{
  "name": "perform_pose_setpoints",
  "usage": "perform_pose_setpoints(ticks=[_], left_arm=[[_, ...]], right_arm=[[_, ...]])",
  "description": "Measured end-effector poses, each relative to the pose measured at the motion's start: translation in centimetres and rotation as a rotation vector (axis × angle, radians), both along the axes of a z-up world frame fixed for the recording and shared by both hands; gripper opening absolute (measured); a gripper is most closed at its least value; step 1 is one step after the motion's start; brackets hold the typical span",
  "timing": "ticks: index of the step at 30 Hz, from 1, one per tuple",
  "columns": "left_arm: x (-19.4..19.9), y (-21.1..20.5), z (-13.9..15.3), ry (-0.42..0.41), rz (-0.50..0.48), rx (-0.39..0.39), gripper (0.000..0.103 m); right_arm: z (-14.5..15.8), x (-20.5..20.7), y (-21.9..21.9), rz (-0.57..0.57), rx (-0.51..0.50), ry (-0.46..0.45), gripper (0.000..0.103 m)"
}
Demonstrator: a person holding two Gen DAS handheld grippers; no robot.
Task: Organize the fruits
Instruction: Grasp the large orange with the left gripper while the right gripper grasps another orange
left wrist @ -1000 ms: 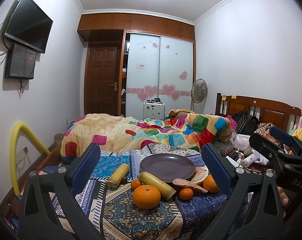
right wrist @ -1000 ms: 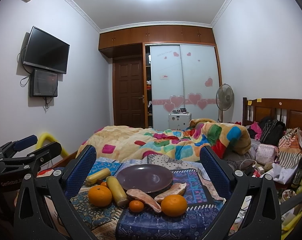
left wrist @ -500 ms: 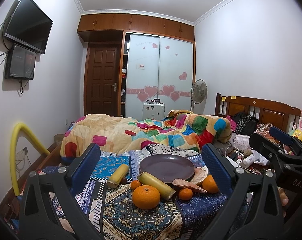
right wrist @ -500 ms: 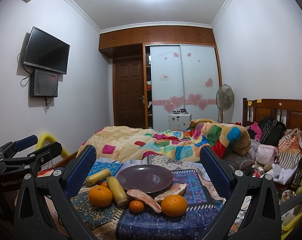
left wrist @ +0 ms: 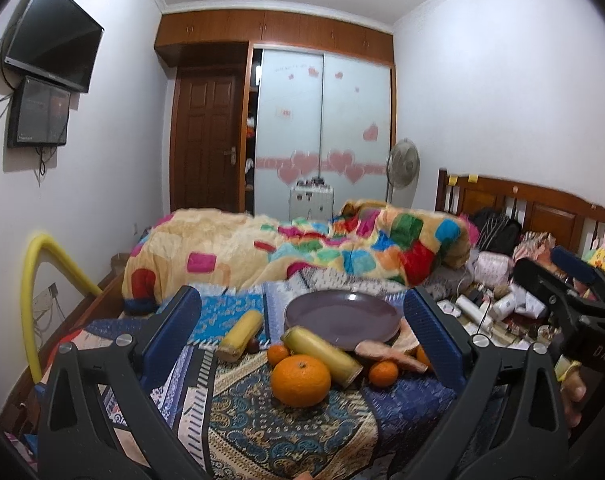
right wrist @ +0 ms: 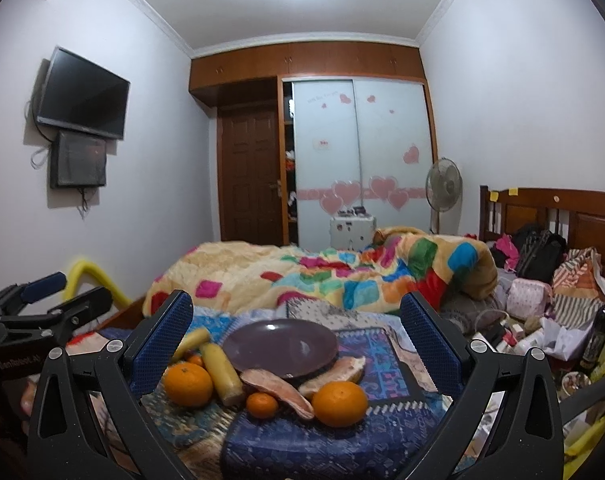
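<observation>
An empty purple plate (left wrist: 342, 320) (right wrist: 280, 346) sits on a patterned cloth. In front of it lie a big orange (left wrist: 301, 380) (right wrist: 188, 384), another big orange (right wrist: 339, 404), two small oranges (left wrist: 383, 373) (right wrist: 261, 405), two yellow corn pieces (left wrist: 240, 335) (left wrist: 322, 354) and two pinkish sweet potato pieces (right wrist: 278, 392) (right wrist: 334, 370). My left gripper (left wrist: 302, 332) is open and empty, short of the fruit. My right gripper (right wrist: 296, 336) is open and empty, short of the fruit. Each gripper shows at the edge of the other's view.
A colourful quilt (left wrist: 302, 248) is heaped on the bed behind the plate. Bags, bottles and clutter (right wrist: 542, 320) fill the right side, with a dark bottle (right wrist: 600, 332). A yellow tube (left wrist: 34, 280) arches at the left by the wall.
Both grippers have moved slightly forward toward the fruit; the plate and fruit look a little larger. Both stay open. The fruit has not moved.
</observation>
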State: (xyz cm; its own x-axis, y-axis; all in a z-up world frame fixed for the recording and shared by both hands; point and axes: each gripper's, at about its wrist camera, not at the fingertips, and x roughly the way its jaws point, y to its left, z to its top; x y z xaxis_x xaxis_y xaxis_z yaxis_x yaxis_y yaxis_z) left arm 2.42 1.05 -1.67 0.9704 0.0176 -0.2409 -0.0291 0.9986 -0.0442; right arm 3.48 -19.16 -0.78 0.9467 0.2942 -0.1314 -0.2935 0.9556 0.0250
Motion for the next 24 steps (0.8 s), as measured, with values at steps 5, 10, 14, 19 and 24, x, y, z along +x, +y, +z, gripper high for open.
perform_pose_setpoints(ticks=[5,10,14,19,24], left_arm=[[2.3,1.4,-2.4,0.119,-0.011,-0.011,0.103],[4.2,2.1,-4.9,0.219,-0.019,-0.001,0.103],[5.7,2.3,-7.0,0.289,-0.038,-0.011,0.103],[8.2,2.3,-9.5,0.373,-0.068,-0.057,0.103],[9.8,1.7,-10.9,0.409,-0.085,-0.057,0.102]], right_arm=[[-2.3,2.3,-1.1,-0.039,-0.055,0.099,0.103],[-5.1,4.7,-2.3,-0.054,-0.126,0.210,0.103],[-7.1,6.1,-3.1,-0.054,-0.159,0.282,0.103],[-8.7,7.4,-3.5,-0.025,-0.158,0.346,0.103],[-9.8,8.4,-3.0,-0.003,-0.159,0.377,0.103]])
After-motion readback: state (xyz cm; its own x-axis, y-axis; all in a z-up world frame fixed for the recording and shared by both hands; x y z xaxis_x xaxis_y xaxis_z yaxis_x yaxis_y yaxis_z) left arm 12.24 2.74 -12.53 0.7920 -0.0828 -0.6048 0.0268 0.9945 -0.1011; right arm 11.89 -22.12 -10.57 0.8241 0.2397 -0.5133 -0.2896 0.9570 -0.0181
